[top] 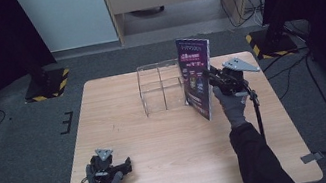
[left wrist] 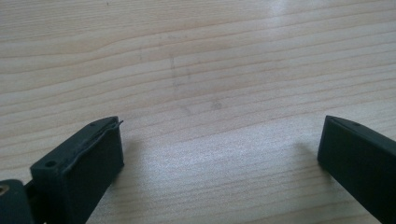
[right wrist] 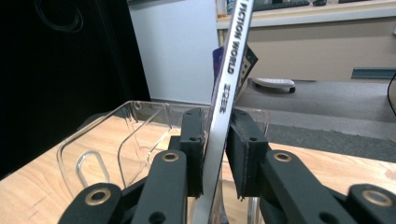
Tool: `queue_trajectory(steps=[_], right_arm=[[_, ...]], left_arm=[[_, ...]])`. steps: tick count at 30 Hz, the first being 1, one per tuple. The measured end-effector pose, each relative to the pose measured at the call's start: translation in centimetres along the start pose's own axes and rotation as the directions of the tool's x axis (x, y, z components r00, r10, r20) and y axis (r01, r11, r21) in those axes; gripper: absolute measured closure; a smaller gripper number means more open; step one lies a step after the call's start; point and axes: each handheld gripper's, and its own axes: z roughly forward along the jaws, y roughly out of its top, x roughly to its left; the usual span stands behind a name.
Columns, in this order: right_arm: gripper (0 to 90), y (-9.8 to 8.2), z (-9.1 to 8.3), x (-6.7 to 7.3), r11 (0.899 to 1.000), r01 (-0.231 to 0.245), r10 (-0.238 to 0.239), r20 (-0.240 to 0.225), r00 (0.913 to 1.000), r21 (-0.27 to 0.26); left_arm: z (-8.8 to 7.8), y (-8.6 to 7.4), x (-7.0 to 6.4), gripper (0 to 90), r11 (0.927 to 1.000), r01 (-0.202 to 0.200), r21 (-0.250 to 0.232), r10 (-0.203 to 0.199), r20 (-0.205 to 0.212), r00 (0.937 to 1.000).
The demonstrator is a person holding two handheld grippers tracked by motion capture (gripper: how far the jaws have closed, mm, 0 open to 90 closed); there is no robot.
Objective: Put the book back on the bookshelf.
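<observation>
A: Where is the magazine (top: 198, 78)?

B: Upright on edge at the table's (top: 164, 167) 2 o'clock, spine vertical, just right of the clear rack (top: 161, 84).

A: Right gripper (top: 210, 74)?

B: Spine between its jaws; left pad touching, right pad slightly off, grip loosening.

A: Left gripper (top: 126, 165)?

B: At 7 o'clock, jaws apart, empty, well away.

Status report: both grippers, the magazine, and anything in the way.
Left gripper open, over bare table. Right gripper around the magazine spine, small gap at one pad. Magazine upright beside clear rack. Nothing else close.
</observation>
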Motion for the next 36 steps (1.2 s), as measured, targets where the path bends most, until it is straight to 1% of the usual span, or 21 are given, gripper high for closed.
queue_trajectory(steps=[3, 6, 8, 10, 13, 18, 21, 28, 30, 31, 36], right_arm=[[73.1, 0.0, 0.0, -0.4, 0.999, -0.022, 0.022, -0.013, 0.9997, 0.026], [73.1, 0.1, 0.1, -0.7, 0.998, -0.035, 0.036, -0.010, 0.9993, 0.050], [74.6, 0.1, 0.1, -0.8, 0.997, -0.033, 0.033, -0.005, 0.9994, 0.063], [76.2, 0.1, 0.1, -0.9, 0.997, -0.035, 0.035, -0.009, 0.9993, 0.075], [78.9, 0.1, -0.2, -1.0, 0.996, -0.044, 0.045, -0.021, 0.9987, 0.074], [82.5, 0.4, -0.9, -0.9, 0.997, -0.037, 0.040, -0.041, 0.9984, 0.065], [82.7, 0.4, -1.4, -0.9, 0.997, -0.030, 0.033, -0.041, 0.9986, 0.065], [82.3, -0.3, -2.8, -1.1, 0.997, -0.013, 0.016, -0.047, 0.9988, 0.072], [81.4, -0.5, -3.1, -1.1, 0.997, -0.014, 0.018, -0.045, 0.9988, 0.080], [80.9, -0.5, -3.2, -1.3, 0.996, -0.004, 0.008, -0.045, 0.9989, 0.086], [81.1, -0.5, -3.5, -1.6, 0.995, -0.009, 0.014, -0.047, 0.9988, 0.096]], left_arm=[[0.0, 0.0, 0.0, 0.0, 1.0000, 0.000, 0.000, 0.000, 0.000, 1.0000], [0.0, 0.0, 0.0, 0.0, 1.0000, -0.001, 0.001, 0.001, 0.000, 1.0000], [0.0, 0.0, 0.0, 0.0, 1.0000, -0.001, 0.001, 0.001, 0.000, 1.0000], [0.0, 0.0, 0.0, 0.0, 1.0000, -0.001, 0.001, 0.001, 0.000, 1.0000], [0.0, 0.0, 0.0, 0.0, 1.0000, 0.000, 0.000, 0.000, -0.001, 1.0000], [0.0, 0.0, 0.0, 0.0, 1.0000, -0.002, -0.001, 0.002, -0.002, 1.0000], [0.0, 0.0, 0.0, 0.0, 1.0000, -0.002, -0.001, 0.002, -0.002, 1.0000], [0.0, 0.0, 0.0, 0.0, 1.0000, -0.003, -0.001, 0.003, -0.003, 1.0000], [0.0, 0.0, -0.1, 0.0, 1.0000, -0.003, -0.001, 0.003, -0.003, 1.0000], [0.0, 0.0, -0.1, 0.0, 1.0000, -0.003, -0.001, 0.003, -0.003, 1.0000], [0.0, 0.0, -0.1, 0.0, 1.0000, -0.002, -0.002, 0.002, -0.003, 1.0000]])
